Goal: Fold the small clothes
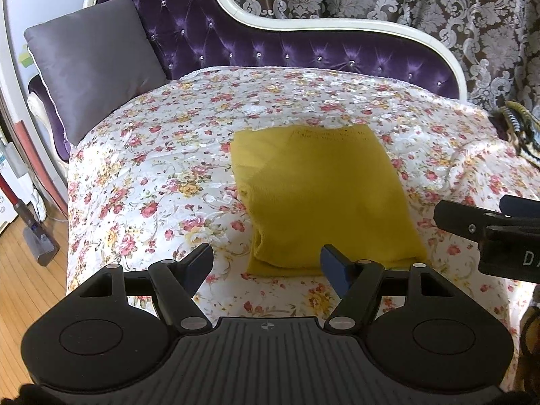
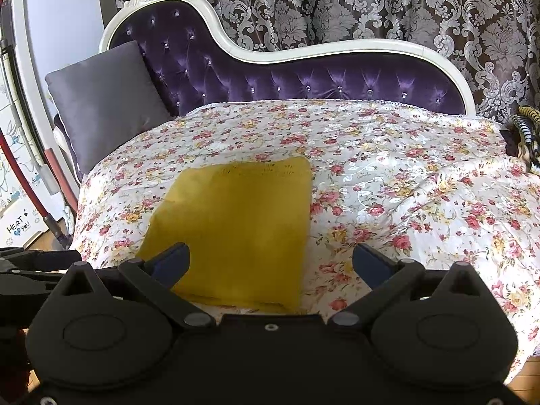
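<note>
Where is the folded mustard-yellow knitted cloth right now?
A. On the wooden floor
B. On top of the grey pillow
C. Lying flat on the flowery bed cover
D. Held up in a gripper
C: the folded mustard-yellow knitted cloth lies flat on the flowery bed cover, and neither open gripper holds it.

Purple tufted chaise [image 2: 303, 82], damask curtain [image 2: 371, 3] behind, wood floor [image 1: 23, 270].
</note>
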A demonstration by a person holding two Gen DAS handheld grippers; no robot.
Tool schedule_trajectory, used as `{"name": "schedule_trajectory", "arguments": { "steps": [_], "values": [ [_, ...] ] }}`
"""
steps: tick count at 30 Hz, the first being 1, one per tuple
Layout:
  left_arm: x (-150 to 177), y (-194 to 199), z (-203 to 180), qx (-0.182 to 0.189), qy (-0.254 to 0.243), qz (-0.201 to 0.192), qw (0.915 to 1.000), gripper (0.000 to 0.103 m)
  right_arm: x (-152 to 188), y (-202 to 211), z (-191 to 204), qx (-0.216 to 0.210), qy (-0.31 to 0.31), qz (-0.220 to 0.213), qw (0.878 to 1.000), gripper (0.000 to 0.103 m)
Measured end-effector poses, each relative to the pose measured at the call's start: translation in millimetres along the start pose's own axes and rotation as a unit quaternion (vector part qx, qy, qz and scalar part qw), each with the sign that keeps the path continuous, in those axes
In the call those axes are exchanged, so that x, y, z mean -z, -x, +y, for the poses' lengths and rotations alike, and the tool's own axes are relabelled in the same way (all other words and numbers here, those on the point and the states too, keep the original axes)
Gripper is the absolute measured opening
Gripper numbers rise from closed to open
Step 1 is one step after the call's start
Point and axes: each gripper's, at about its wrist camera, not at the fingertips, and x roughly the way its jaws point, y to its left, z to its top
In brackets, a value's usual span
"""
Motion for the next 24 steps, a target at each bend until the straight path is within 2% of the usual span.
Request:
{"name": "schedule_trajectory", "arguments": {
  "steps": [24],
  "values": [
    [1.4,-9.6,-2.3,0.006,-0.002,0.019,0.9998,0.069,2.9,-10.9,0.3,-0.009,-0.004,0.019,1.000,0.102]
  ]
}}
